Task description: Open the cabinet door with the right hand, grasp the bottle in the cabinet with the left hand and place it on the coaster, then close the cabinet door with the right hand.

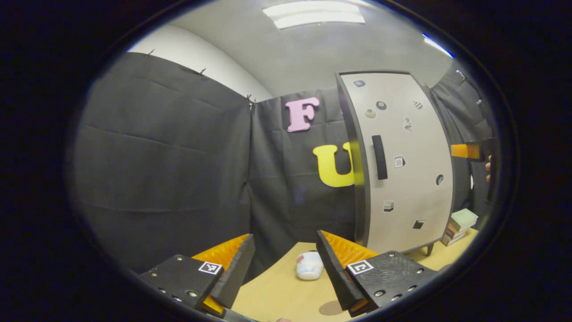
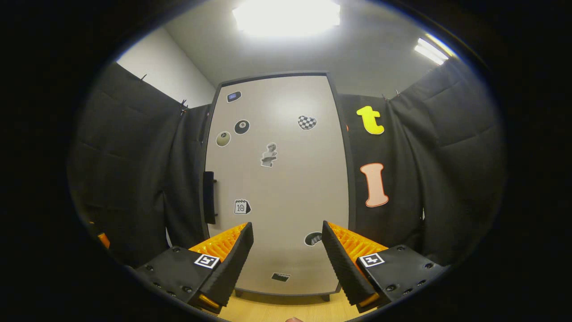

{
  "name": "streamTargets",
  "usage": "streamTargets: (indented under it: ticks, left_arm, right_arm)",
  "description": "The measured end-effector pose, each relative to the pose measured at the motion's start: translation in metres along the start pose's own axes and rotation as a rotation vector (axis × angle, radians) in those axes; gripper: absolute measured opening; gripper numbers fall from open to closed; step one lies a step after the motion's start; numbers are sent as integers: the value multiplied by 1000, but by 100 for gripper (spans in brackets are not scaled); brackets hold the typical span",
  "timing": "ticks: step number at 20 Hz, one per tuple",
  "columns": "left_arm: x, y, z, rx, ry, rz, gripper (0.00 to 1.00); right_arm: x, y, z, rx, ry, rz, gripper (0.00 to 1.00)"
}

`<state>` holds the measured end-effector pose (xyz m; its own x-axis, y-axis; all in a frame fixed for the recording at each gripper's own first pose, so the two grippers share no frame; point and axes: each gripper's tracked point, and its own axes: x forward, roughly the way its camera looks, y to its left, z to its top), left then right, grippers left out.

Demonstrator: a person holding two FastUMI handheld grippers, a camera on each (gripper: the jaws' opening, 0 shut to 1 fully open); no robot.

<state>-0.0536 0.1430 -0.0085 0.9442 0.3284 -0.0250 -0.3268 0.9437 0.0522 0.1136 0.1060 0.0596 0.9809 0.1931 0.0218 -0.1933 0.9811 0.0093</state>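
Note:
A tall pale cabinet (image 2: 277, 188) with stickers on its door stands closed right in front of my right gripper (image 2: 286, 250), which is open and empty. Its dark vertical handle (image 2: 208, 197) sits at the door's left edge. In the left gripper view the same cabinet (image 1: 402, 165) stands to the right with its handle (image 1: 379, 157) facing me. My left gripper (image 1: 286, 264) is open and empty above the wooden table (image 1: 277, 290). A round brown coaster (image 1: 331, 307) lies on the table by my left gripper's right finger. The other gripper (image 1: 469, 151) shows at the far right, held by a hand.
A small white plush thing (image 1: 309, 265) lies on the table between my left gripper's fingers, farther off. A stack of books (image 1: 459, 225) sits on the table right of the cabinet. Black cloth walls close the booth on all sides.

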Motion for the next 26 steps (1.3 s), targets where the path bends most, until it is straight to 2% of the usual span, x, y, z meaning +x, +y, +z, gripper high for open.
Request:
streamTargets:
  ticks: [6,14,20,26]
  left_arm:
    - [-14,49,-9,8,15,103,84]
    - [-35,108,-23,43,41,218,86]
    - [-44,139,-31,61,61,269,84]
    - [-42,159,-38,79,75,284,86]
  right_arm:
    - [38,48,19,-10,-5,70,98]
    - [85,109,14,42,81,137,98]
    - [115,145,1,56,133,154,98]
    - [143,172,-14,68,189,146,97]
